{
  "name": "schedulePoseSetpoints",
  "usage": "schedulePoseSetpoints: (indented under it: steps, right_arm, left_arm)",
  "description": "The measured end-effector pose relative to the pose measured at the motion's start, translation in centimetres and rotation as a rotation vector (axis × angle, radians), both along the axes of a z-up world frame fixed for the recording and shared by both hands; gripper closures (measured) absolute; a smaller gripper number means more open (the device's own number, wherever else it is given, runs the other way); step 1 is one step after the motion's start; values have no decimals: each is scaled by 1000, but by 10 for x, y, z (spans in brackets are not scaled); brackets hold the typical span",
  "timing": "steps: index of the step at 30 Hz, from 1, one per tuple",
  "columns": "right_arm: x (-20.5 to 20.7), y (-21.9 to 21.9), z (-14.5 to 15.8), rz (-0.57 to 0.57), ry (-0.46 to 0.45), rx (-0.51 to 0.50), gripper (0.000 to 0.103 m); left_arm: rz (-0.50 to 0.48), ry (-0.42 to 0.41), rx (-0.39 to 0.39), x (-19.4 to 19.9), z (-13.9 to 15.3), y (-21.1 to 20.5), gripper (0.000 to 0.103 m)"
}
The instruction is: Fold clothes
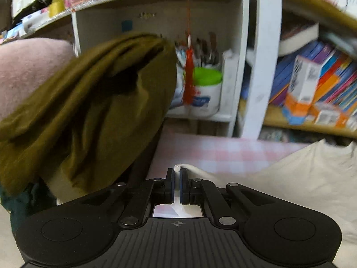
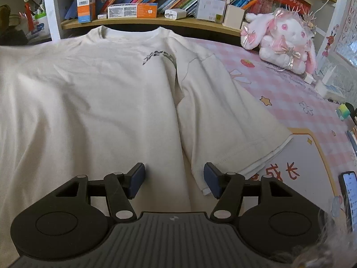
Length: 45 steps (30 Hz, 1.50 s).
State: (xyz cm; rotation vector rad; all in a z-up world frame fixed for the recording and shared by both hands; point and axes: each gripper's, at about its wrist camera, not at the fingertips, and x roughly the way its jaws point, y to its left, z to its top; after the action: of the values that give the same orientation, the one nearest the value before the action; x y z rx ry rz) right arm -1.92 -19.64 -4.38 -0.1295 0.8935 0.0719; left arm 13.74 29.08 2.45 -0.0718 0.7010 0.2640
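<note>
Lying face up across the worktop (image 2: pixel 290 102), the cream T-shirt (image 2: pixel 100 102) spreads from its collar near the bookshelf (image 2: pixel 156 21) toward the camera, with a dark printed logo (image 2: pixel 158 58) on the chest. Its sleeve (image 2: pixel 227 122) lies flat beside the body, the hem ending on the pink checked cover with bare surface beyond it to the right. The right gripper (image 2: pixel 174 179) hovers just above the shirt near the sleeve's lower corner, its fingers (image 2: pixel 138 177) spread wide and holding nothing. The left gripper (image 1: pixel 177 184) has its fingers pressed together on a thin cream fabric edge (image 1: pixel 178 168) of the shirt, lifted off the worktop.

An olive-brown cloth (image 1: pixel 93 111) hangs close on the left of that view, blocking much of that side, with a pink rounded cushion (image 1: pixel 26 67) behind it. Farther back stands a white shelf unit (image 1: pixel 265 55) holding a green-lidded tub (image 1: pixel 207 89) and a red tassel (image 1: pixel 189 76). On the right a plush rabbit (image 2: pixel 283 42) sits at the worktop's far edge, and a phone (image 2: pixel 349 198) lies at the near right edge.
</note>
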Motion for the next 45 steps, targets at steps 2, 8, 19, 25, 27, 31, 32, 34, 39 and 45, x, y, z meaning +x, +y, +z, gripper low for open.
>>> schedulePoseSetpoints:
  steps: [2,8,19,25,27,31,32,34,39,45]
  right_arm:
    - [2,1,0,6,4,0,44]
    - [4,0,11,41,-16,4,44]
    - [37,-64,38,-36,-68,-35,46]
    - [69,-120,20,-100,-1,-62,50]
    - [78,-134,12,-93,19,-61,51]
    - [88,-152,0,-35,44,-23,54]
    - [89,-155,-1,-18,43,-8,54]
    - [89,-159,0,20,43,20,56]
    - [90,-166,1,120,50,85,77]
    - [94,-173,3,227,66,140,91]
  left_arm:
    - [7,12,2,7,-7,4,100]
    - [28,41,16,29,-21,16,100]
    - [4,87,129,17,-29,-15,91]
    - [-132,-11,-13,-89,-7,-73,86]
    - [-174,8,-74,-130,-11,-107,84]
    - [-213,60,-163,-203,-22,-174,76]
    - [-209,75,-175,-216,-25,-188,76]
    - [-188,95,-200,-239,-33,-219,76]
    - [-100,153,-175,-260,-49,-254,76]
    - [-26,167,-129,-264,-49,-269,75]
